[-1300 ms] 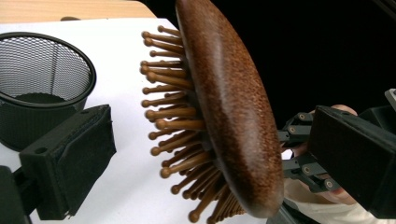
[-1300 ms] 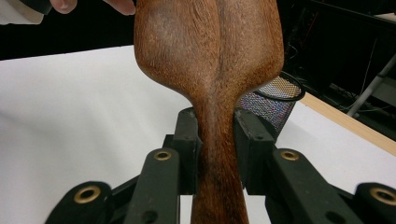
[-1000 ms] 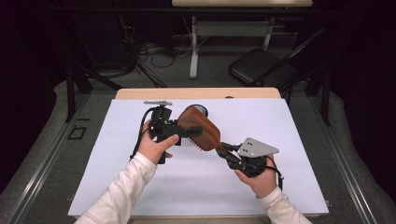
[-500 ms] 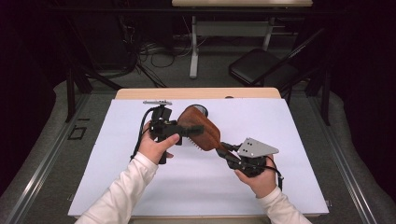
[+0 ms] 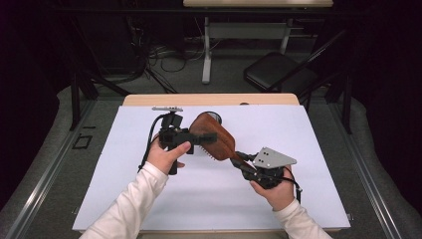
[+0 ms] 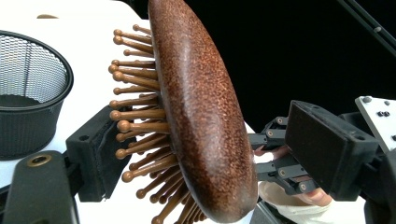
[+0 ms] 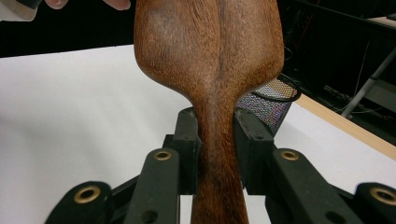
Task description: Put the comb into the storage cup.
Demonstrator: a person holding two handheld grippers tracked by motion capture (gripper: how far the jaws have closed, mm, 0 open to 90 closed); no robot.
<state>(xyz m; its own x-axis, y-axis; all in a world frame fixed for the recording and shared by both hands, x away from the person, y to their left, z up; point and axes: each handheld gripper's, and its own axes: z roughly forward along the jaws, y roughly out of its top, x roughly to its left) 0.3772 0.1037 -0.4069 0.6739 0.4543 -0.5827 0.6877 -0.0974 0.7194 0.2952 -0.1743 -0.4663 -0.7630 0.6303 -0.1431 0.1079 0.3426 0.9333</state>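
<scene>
So from the high view, the wooden hairbrush (image 5: pixel 215 139) is held up over the middle of the white table (image 5: pixel 308 199), long axis running diagonally: paddle head toward the far left, handle down toward the near right, where the right gripper (image 5: pixel 242 160) has it. The left gripper (image 5: pixel 206 138) sits at the head. Compared with a second ago the brush and both hands are pretty much where they were; the left jaws have just been closing in around the head. The left gripper view shows the brush edge-on, smooth brown back facing right, ball-tipped wooden bristles sticking out left. One pad is right at the bristle tips, the other stands off the back with a clear gap, so nothing pinched yet. A black mesh cup (image 6: pixel 28 93) stands on the table just behind, and I can't see anything in it. In the right gripper view the pads are squeezed tight on the narrow neck of the handle, head pointing away, mesh cup peeking out behind it.
</scene>
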